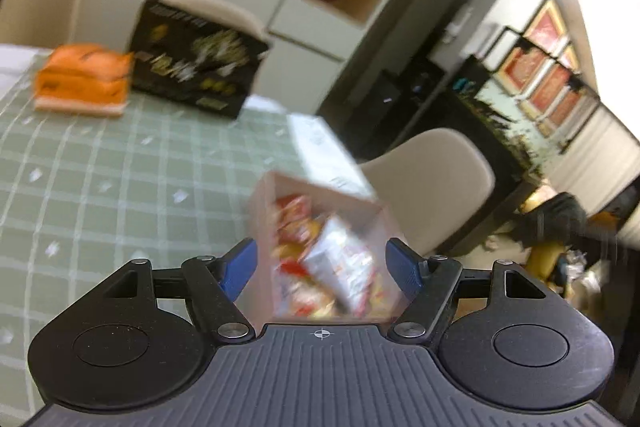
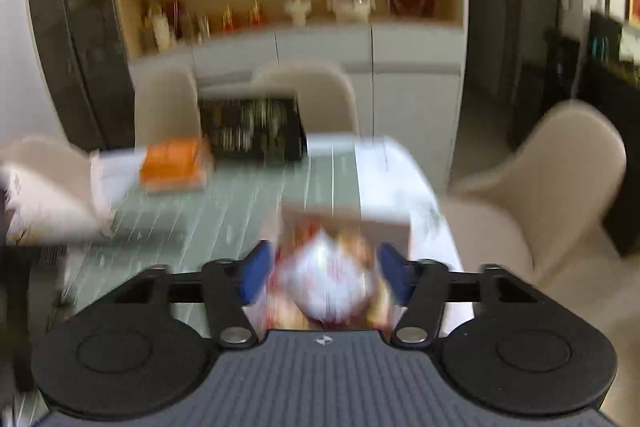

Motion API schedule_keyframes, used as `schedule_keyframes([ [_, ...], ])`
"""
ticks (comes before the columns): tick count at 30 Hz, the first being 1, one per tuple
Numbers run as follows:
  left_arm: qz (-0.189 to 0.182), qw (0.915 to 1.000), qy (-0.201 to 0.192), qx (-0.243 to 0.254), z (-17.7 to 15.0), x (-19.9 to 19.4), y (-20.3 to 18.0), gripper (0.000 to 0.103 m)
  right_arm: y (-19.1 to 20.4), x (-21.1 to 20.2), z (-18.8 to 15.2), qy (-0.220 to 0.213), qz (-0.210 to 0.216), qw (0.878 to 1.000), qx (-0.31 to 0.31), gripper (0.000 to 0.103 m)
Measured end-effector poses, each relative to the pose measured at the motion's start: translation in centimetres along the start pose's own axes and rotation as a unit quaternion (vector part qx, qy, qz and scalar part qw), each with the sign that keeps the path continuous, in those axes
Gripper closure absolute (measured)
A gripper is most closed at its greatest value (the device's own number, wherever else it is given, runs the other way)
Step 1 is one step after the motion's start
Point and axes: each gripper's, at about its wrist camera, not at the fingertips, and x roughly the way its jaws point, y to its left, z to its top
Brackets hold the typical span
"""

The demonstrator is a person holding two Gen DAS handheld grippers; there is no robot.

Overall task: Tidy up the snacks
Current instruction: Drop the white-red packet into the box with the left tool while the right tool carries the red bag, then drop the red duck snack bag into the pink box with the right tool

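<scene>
An open cardboard box (image 1: 264, 211) stands near the right edge of the green checked table. It holds several red and yellow snack packets and a white packet (image 1: 340, 267) on top. My left gripper (image 1: 322, 265) is open, its blue fingers on either side of the box above it. In the right wrist view the same box (image 2: 392, 227) sits just ahead, and my right gripper (image 2: 324, 277) is open with the white packet (image 2: 328, 283) between its fingers; whether they touch it is blurred.
An orange packet (image 1: 82, 81) and a black printed box (image 1: 196, 67) lie at the table's far side. Beige chairs (image 1: 432, 187) stand around the table. A white sheet (image 2: 384, 175) lies behind the cardboard box. Shelves with figurines line the wall.
</scene>
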Motion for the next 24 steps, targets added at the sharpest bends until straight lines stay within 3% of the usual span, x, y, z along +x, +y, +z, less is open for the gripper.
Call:
schedule_keyframes([
  [3, 0.021, 0.9996, 0.016, -0.009, -1.9, -0.9, 1.6, 0.026, 0.2, 3.0, 1.6, 0.012, -0.007, 1.0, -0.023, 0.019],
  [7, 0.039, 0.9983, 0.04, -0.015, -5.0, -2.1, 3.1, 0.026, -0.9, 4.3, -0.8, 0.063, 0.027, 0.997, -0.041, 0.019],
  [12, 0.05, 0.9943, 0.091, -0.024, -10.0, -2.2, 4.2, 0.026, -5.2, 6.2, -7.9, 0.161, -0.009, 0.987, 0.015, 0.019],
  [15, 0.056, 0.9907, 0.119, -0.035, -12.7, -2.0, 4.4, 0.027, -7.7, 5.6, -12.7, 0.228, -0.062, 0.967, 0.099, 0.019],
  [20, 0.05, 0.9865, 0.148, -0.05, -14.5, -0.9, 4.3, 0.03, -8.7, 4.8, -17.7, 0.243, -0.059, 0.942, 0.224, 0.019],
  [22, 0.056, 0.986, 0.153, -0.037, -14.4, -0.8, 3.8, 0.036, -8.1, 6.3, -17.9, 0.237, -0.076, 0.942, 0.225, 0.014],
  [24, 0.061, 0.9863, 0.151, -0.023, -14.2, -1.1, 3.4, 0.037, -6.9, 7.9, -17.5, 0.218, -0.091, 0.953, 0.192, 0.011],
])
